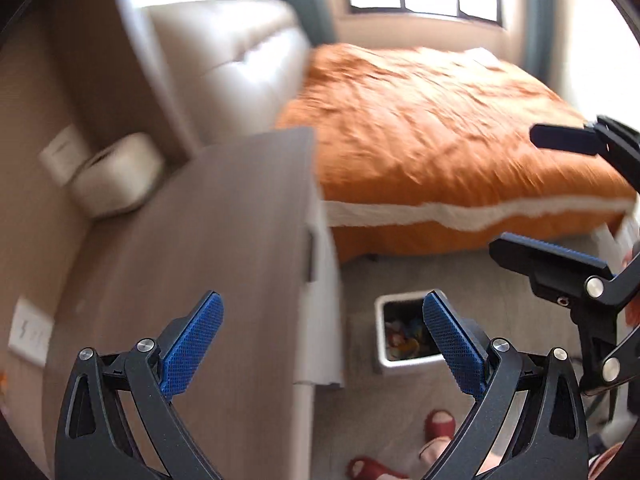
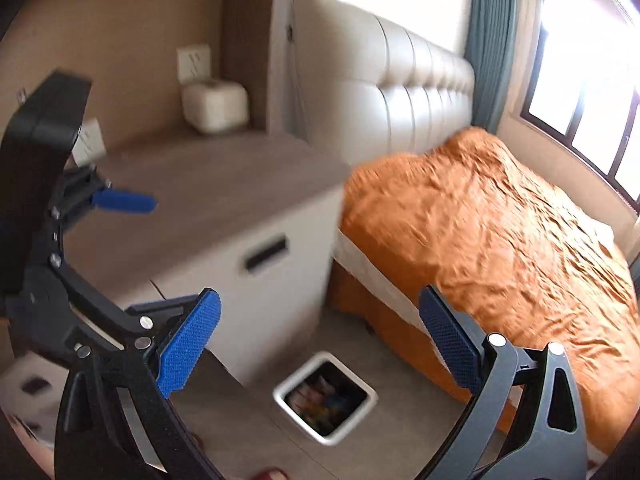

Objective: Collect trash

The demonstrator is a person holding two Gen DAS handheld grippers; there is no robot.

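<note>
Both the left gripper (image 1: 322, 344) and right gripper (image 2: 320, 338) hang released and empty above the white trash bin (image 2: 326, 398) on the floor, near the orange bed (image 2: 500, 240).

Bin (image 2: 280, 394) on floor, holding mixed trash (image 2: 326, 398).

White, square-mouthed with rounded corners, dark inside; stands upright and uncovered on the grey floor, just beside the front of the white bedside cabinet and near the foot of the orange-covered bed's side, between the two. Contents are a jumble of coloured items, red, yellow and blue among them, sitting below the rim; single pieces cannot be told apart through the blur. In the left wrist view the bin (image 1: 382, 312) stands partly behind a blue pad.
</note>
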